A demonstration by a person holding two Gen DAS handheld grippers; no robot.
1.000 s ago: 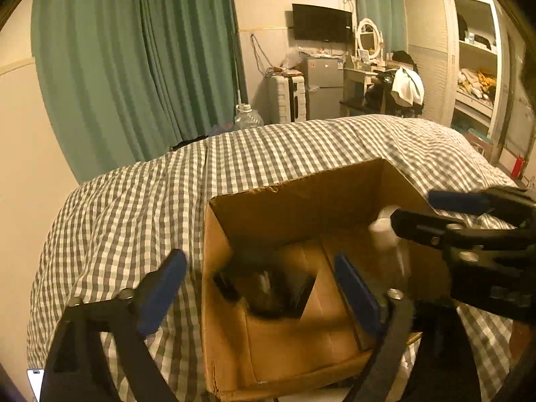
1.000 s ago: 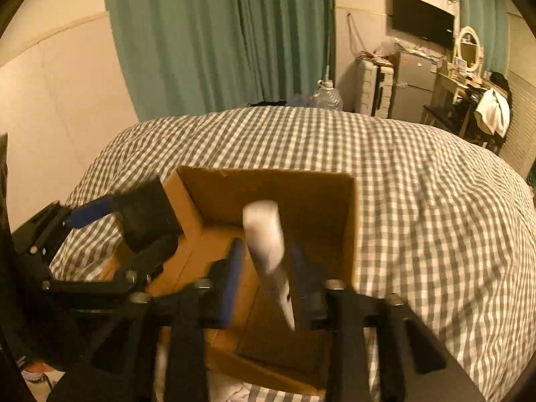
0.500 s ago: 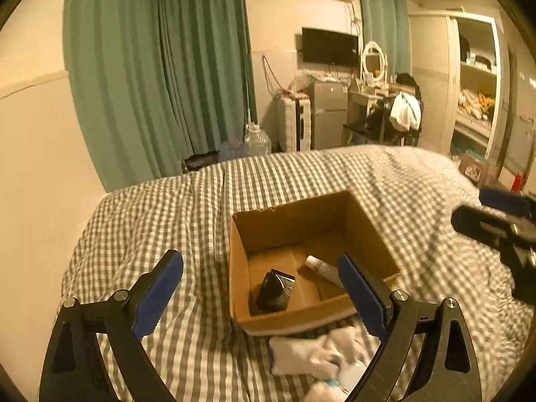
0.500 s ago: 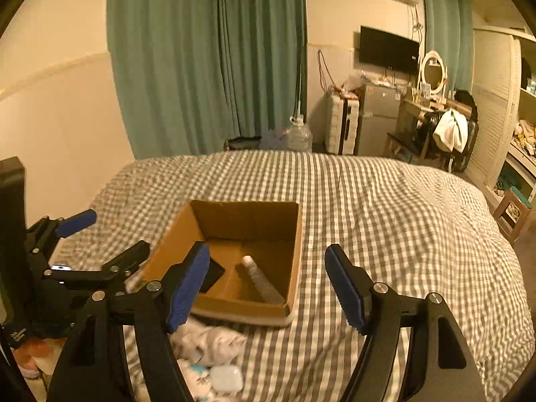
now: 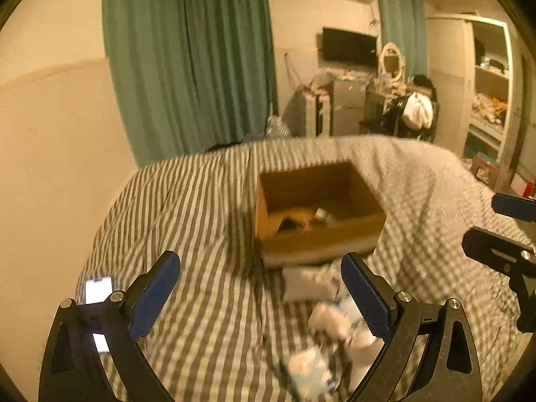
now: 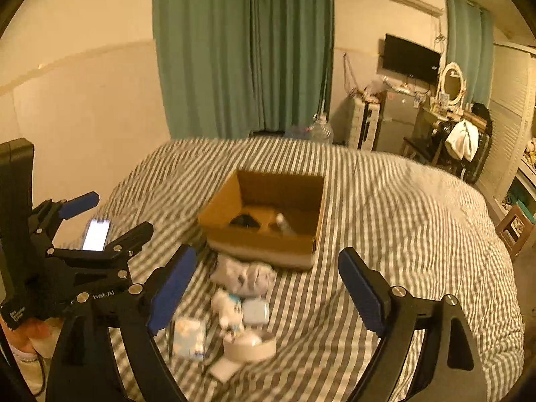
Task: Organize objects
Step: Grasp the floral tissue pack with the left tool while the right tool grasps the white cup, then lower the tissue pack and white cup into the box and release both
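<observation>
An open cardboard box [image 5: 335, 234] [image 6: 214, 216] sits on the checked bed. Inside lie a black object [image 6: 246, 221] and a white tube [image 6: 284, 224]. In front of the box lies a pile of small items: a grey-white cloth [image 6: 244, 274], a white-blue bottle [image 6: 229, 306], a pale blue case [image 6: 256, 311], a packet [image 6: 189, 336] and a white round dish [image 6: 249, 346]. My left gripper [image 5: 261, 298] is open and empty, held back above the bed. My right gripper [image 6: 268, 288] is open and empty, above the pile.
A lit phone [image 5: 97, 289] [image 6: 95, 234] lies on the bed at the left. The bed [image 6: 402, 234] is covered in a grey-white checked sheet. Green curtains, a wall TV, a small fridge, a vanity and shelves stand beyond the bed.
My right gripper let go of the white tube, which now lies in the box. Both grippers pulled back and up from the box, bringing the pile into view.
</observation>
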